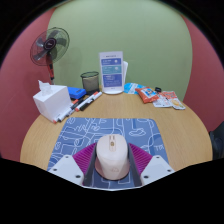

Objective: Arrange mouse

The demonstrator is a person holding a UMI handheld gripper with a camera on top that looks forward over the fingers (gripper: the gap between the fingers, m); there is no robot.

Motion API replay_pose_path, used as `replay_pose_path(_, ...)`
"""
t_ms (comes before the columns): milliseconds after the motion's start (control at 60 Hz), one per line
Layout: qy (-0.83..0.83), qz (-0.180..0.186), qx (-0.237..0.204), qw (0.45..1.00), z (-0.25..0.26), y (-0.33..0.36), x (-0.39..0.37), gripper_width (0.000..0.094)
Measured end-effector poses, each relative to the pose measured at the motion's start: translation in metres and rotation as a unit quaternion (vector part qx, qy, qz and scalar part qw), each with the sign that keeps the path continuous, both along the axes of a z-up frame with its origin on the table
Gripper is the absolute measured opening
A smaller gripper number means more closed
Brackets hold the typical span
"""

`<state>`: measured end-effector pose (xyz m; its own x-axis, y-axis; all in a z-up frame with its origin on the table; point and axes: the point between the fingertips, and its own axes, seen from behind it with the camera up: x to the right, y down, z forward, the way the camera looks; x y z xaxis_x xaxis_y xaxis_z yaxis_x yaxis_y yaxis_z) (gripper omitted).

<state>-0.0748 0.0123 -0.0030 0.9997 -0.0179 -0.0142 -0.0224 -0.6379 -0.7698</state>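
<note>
mouse point(112, 157): beige-pink | mouse mat point(105, 137): grey-blue, white line pattern | tool pads point(78, 164): magenta | tabletop point(150, 112): light wood | tissue box point(49, 102): white | fan point(49, 46): black
</note>
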Motion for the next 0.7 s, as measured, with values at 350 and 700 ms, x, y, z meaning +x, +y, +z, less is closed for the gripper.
replay_pose_path(350, -0.033, -0.004, 0.031, 0.999, 0.133, -0.096, -0.009, 0.0839)
replay_pose_path(700, -0.046, -0.010, 0.075, 0.996, 0.234, -0.249, -0.017, 0.0839)
